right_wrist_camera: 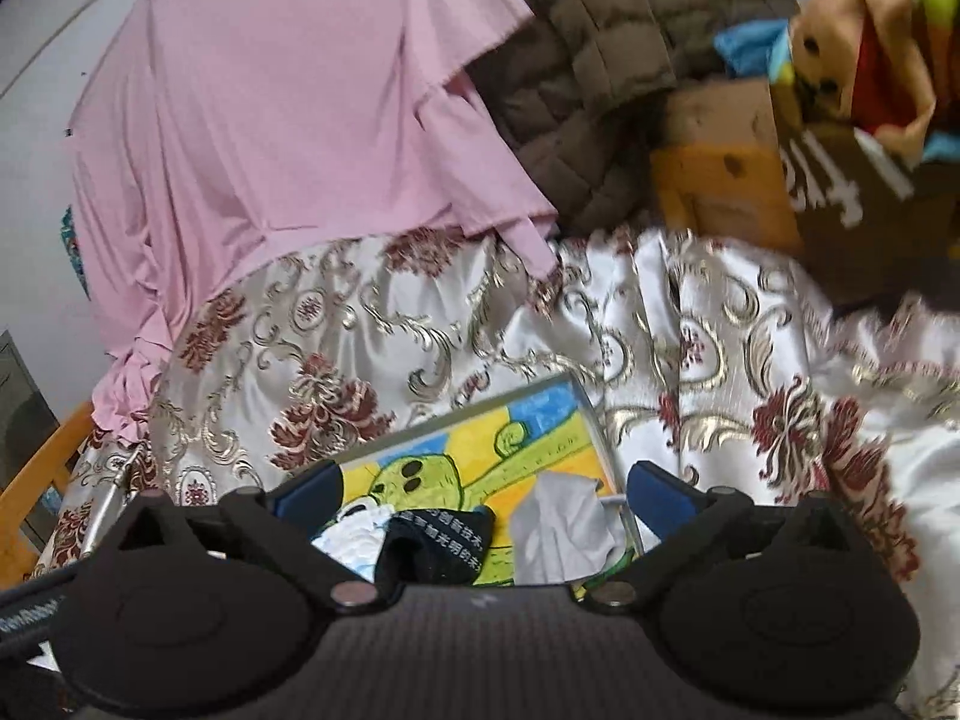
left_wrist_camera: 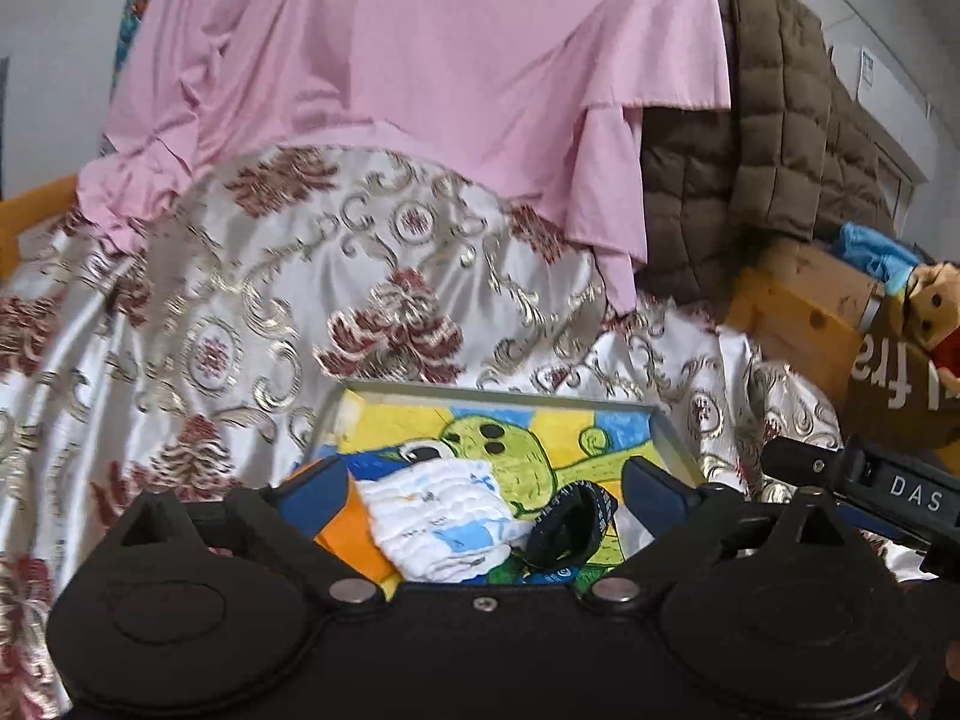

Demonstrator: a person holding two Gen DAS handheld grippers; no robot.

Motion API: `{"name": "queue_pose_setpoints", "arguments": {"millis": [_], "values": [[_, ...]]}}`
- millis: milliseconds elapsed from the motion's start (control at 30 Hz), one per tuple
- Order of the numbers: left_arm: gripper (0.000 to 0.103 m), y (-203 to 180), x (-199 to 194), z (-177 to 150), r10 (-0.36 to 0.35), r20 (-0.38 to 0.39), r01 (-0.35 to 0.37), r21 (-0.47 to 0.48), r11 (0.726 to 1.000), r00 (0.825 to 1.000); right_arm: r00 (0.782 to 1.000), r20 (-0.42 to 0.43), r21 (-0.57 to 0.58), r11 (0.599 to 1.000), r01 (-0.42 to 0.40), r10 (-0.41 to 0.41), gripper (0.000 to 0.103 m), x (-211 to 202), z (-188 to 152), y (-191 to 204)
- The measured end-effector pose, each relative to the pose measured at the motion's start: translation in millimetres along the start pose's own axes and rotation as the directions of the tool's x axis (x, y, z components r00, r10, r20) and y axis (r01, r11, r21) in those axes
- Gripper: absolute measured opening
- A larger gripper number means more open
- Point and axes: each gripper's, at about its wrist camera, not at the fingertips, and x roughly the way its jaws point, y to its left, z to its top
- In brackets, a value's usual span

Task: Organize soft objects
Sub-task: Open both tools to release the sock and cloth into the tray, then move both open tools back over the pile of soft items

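Note:
A tray with a yellow, green and blue cartoon picture [left_wrist_camera: 600, 420] [right_wrist_camera: 528, 414] lies on the patterned bedspread. On it lie a white and blue folded cloth [left_wrist_camera: 438, 516] [right_wrist_camera: 354, 534], a black band with white print [left_wrist_camera: 570, 525] [right_wrist_camera: 444, 546], an orange cloth [left_wrist_camera: 354, 534] and a light grey cloth [right_wrist_camera: 564, 528]. My left gripper [left_wrist_camera: 483, 492] is open just above these things. My right gripper [right_wrist_camera: 483, 495] is open above the tray's right side, empty. Part of the right gripper's body [left_wrist_camera: 870, 480] shows in the left wrist view.
A pink garment [left_wrist_camera: 420, 60] [right_wrist_camera: 288, 120] and a brown quilted jacket [left_wrist_camera: 780, 120] [right_wrist_camera: 600, 60] hang behind the bed. A cardboard box [left_wrist_camera: 810, 300] [right_wrist_camera: 720, 180] with a plush toy [left_wrist_camera: 930, 306] [right_wrist_camera: 858, 30] stands at the right. A wooden bed frame [right_wrist_camera: 36, 480] is at the left.

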Motion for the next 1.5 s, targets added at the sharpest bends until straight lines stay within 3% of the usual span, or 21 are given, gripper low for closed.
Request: {"name": "queue_pose_setpoints", "arguments": {"millis": [600,1000,1267,1500], "values": [[0.102,36.9,-117.9,-34.0,0.057,0.048,-0.059,0.029,0.998,0.997,0.996,0.08,-0.148,0.988,-0.036,0.048,0.103,-94.6,-45.0,43.2],[0.102,67.3,-187.1,-80.0,0.086,0.0,-0.086,-0.016,0.996,0.996,0.988,0.1,-0.242,0.966,-0.088,0.115,0.103,-154.8,-93.1,61.9],[0.102,76.4,-218.7,-100.4,0.118,-0.005,-0.118,-0.01,0.993,0.993,0.986,0.132,-0.309,0.949,-0.056,0.101,0.103,-175.9,-116.3,70.6],[0.102,81.9,-238.4,-110.7,0.143,-0.037,-0.143,-0.003,0.99,0.989,0.991,0.089,-0.348,0.935,-0.064,0.101,0.103,-189.9,-139.7,73.6]]}}
